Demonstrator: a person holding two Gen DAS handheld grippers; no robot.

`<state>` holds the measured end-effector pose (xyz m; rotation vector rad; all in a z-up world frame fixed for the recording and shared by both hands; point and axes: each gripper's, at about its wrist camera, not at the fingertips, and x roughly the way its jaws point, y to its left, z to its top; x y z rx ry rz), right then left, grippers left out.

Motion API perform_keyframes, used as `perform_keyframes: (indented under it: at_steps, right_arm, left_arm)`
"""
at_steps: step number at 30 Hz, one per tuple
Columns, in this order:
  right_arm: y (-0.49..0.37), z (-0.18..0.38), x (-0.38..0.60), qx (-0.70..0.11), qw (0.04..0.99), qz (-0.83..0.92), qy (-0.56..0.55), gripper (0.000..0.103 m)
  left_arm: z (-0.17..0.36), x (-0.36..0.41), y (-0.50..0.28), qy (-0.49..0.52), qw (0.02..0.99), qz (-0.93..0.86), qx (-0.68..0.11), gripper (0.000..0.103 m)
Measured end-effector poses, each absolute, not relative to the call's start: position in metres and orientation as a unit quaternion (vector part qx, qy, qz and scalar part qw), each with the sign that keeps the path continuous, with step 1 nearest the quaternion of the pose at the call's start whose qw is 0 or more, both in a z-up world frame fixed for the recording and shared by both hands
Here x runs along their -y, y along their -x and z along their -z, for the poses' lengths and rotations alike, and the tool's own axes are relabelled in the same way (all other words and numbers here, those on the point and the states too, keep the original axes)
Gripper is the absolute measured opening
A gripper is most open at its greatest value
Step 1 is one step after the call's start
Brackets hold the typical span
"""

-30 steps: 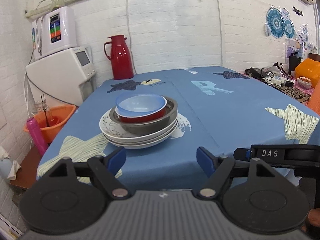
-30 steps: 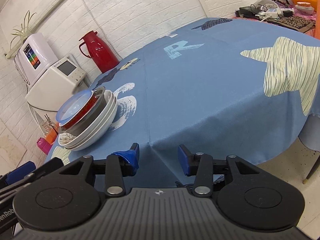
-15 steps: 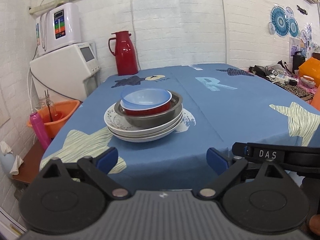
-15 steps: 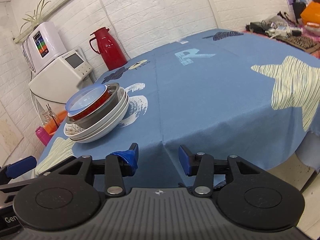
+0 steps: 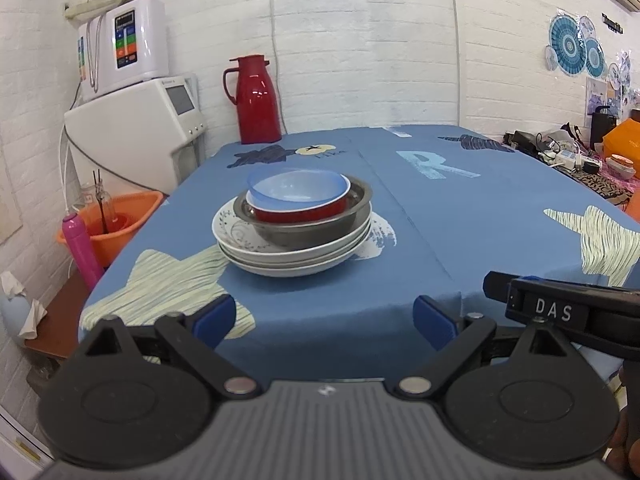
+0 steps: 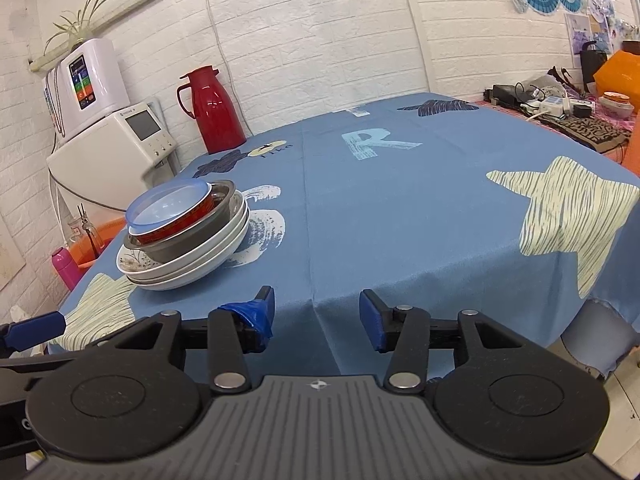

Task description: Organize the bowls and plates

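A stack of dishes stands on the blue tablecloth [image 5: 400, 216] near its left front corner. White plates [image 5: 296, 256] lie at the bottom, a steel bowl [image 5: 320, 228] sits on them, a red bowl [image 5: 304, 213] nests inside, and a blue bowl [image 5: 296, 188] tops it. My left gripper [image 5: 325, 318] is open and empty at the table's front edge, short of the stack. My right gripper [image 6: 316, 314] is open too, right of the white plates [image 6: 188, 268] and blue bowl [image 6: 168, 204].
A red thermos jug [image 5: 256, 100] stands at the back left of the table. White appliances [image 5: 132, 128] and an orange basin [image 5: 116, 220] sit left of the table. Cables and clutter [image 6: 560, 108] lie at the far right.
Both grippers have risen and levelled, so the table looks flatter and the stack has shifted toward the middle of each view. The left jaws have widened. The dishes have not moved.
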<state>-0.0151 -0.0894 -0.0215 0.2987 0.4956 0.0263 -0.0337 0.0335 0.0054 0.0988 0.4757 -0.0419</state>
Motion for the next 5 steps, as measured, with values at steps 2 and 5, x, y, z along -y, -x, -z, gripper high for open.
perform_keyframes:
  at_steps: [2, 5]
  right_arm:
    - [0.0162, 0.0220, 0.0878, -0.245, 0.958, -0.012, -0.146, 0.033]
    - [0.0176, 0.0232, 0.0878, -0.246, 0.958, -0.013, -0.149, 0.033]
  left_arm:
    - [-0.0061, -0.0375, 0.0359, -0.034, 0.974, 0.029, -0.223, 0.094]
    - [-0.0078, -0.0378, 0.0377, -0.036, 0.976, 0.031, -0.213, 0.094]
